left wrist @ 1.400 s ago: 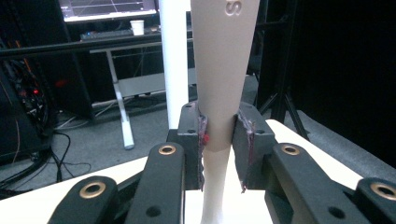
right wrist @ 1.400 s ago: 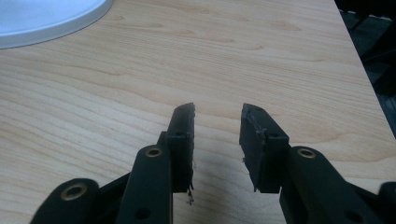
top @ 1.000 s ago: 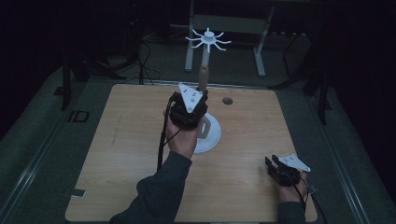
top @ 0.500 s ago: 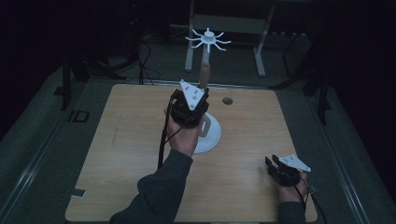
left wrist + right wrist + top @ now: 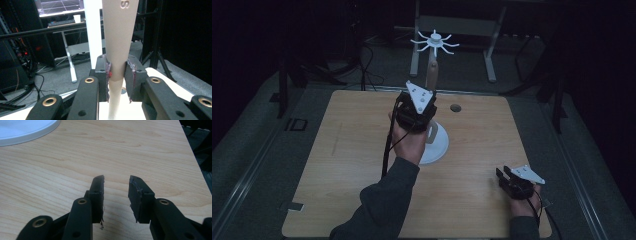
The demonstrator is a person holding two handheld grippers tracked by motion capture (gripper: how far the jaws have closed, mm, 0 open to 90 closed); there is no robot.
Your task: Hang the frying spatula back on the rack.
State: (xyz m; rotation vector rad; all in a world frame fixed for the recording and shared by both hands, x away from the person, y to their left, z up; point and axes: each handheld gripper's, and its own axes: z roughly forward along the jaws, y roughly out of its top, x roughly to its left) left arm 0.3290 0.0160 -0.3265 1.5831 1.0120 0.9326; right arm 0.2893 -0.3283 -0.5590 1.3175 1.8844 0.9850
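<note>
Little has moved since the earlier frames: our left hand (image 5: 411,142) holds the same raised spot over the middle of the tabletop (image 5: 337,165), and our right hand (image 5: 522,206) rests at the near right corner as before. In the high view, the left forearm comes in from the bottom edge in a dark sleeve and angles up and forward, the wrist lifted so the left gripper (image 5: 416,111) sits above the wood with its grey three-cornered plate on top. Its fingers (image 5: 101,75) are closed on a pale tapered post (image 5: 119,40); in the left gripper view the pads press on both sides of it, where it narrows downward. This post rises upright from a round white base (image 5: 438,147) near the centre of the tabletop, and a white ring of curved spokes (image 5: 435,42) crowns its top. Our right gripper (image 5: 508,181) lies low near the tabletop's right edge, well apart from the stand, pointing up and to the left in the high view. In the right gripper view its fingers (image 5: 98,192) stand apart with bare wood grain showing between them, gripping nothing. An edge of the white base shows at the top left of that view. A small dark hole (image 5: 455,107) marks the wood just right of the stand.
</note>
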